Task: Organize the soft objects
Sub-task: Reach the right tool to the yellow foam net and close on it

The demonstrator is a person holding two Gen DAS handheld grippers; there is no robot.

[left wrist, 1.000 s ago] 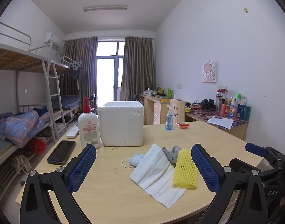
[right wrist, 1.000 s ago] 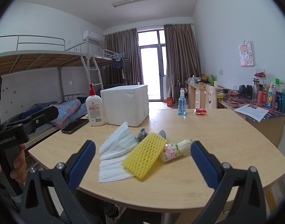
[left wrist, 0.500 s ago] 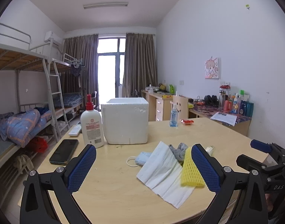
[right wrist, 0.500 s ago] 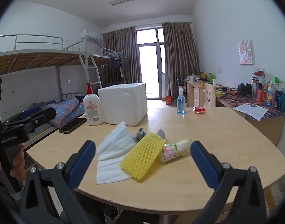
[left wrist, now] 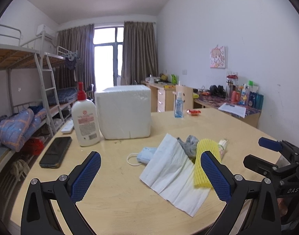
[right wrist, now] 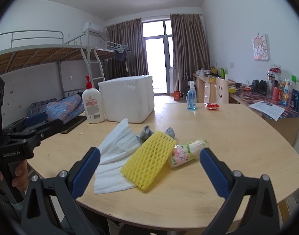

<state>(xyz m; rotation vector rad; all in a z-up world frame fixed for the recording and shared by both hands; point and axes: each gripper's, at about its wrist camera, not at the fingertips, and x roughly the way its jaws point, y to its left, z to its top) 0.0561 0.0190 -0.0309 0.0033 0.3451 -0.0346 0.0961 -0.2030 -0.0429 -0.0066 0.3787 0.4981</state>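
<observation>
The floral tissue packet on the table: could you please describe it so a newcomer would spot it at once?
On the round wooden table, find the heap of soft things in front of the white foam box. At its right end, touching the yellow foam mesh sleeve, lies the small floral tissue packet, the only item with pink flowers.

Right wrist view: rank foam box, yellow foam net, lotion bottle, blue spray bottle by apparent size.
1. Foam box, largest in frame.
2. Yellow foam net, though it lies much nearer the camera, so its rank over the bottle is unsure.
3. Lotion bottle.
4. Blue spray bottle, smallest and farthest back.
</observation>
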